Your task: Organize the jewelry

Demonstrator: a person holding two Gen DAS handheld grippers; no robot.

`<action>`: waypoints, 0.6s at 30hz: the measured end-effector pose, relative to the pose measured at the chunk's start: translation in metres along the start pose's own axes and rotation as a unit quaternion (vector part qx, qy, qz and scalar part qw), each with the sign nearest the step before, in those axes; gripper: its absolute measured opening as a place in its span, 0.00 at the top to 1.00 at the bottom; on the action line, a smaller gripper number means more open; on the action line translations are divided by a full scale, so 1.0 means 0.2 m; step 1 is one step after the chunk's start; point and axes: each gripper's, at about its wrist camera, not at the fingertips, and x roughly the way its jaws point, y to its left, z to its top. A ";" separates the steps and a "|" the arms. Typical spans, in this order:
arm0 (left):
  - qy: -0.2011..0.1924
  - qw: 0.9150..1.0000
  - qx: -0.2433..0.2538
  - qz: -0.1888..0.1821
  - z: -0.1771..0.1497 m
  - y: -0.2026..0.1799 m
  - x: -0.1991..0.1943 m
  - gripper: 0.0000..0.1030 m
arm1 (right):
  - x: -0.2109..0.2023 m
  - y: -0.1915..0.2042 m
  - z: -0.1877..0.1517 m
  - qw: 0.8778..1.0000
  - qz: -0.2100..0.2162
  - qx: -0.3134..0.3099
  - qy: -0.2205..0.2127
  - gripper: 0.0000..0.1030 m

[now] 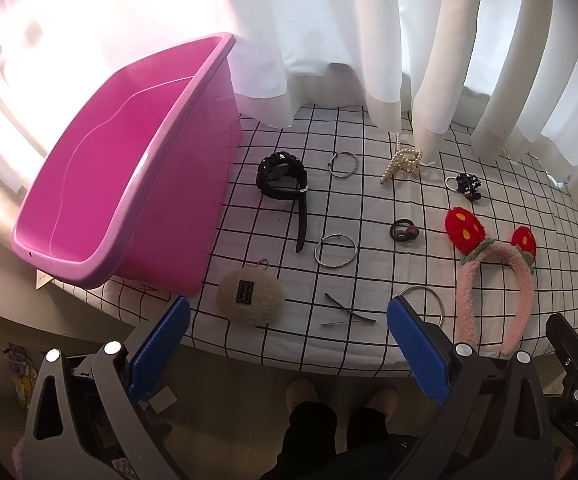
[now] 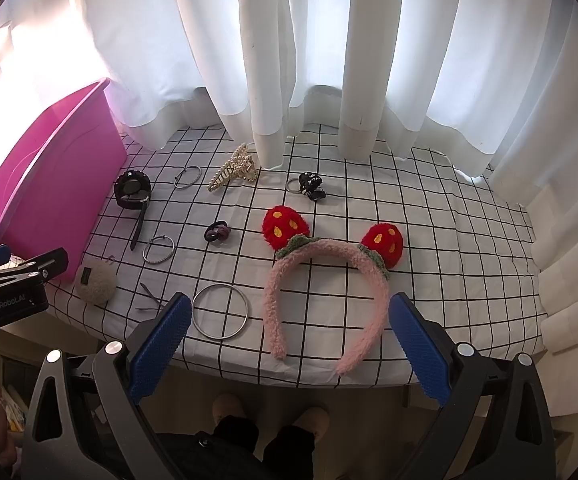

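At the far left we see a pink bin point(image 1: 125, 168) standing empty on the tabletop point(image 1: 369, 208), which is covered with a white cloth checked in black. Just beside the bin lies a black watch point(image 1: 283, 178), its strap trailing toward us, and nearer the front edge a fluffy beige pouch point(image 1: 251, 298). Moving right, we find a small silver bangle point(image 1: 343, 165), a second bangle point(image 1: 336, 251) below it, and two dark hairpins point(image 1: 349, 312) crossed near the edge. Next come a pearl hair claw point(image 1: 401, 162) by the white curtain point(image 1: 369, 40), a dark hair tie point(image 1: 405, 232), and a large silver ring point(image 2: 220, 311). Further right sit a small black clip point(image 1: 467, 186) and the pink headband point(image 2: 325, 292) with red strawberry ears. Our left gripper point(image 1: 289, 344) hangs spread wide over the front edge, grasping nothing; our right gripper point(image 2: 289, 344) is likewise released, hovering above the headband's open ends.
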 end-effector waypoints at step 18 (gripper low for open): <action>-0.003 1.000 0.002 0.000 -0.01 -0.01 -0.01 0.06 | -0.01 -0.01 0.00 1.000 -0.003 0.003 -0.002 0.08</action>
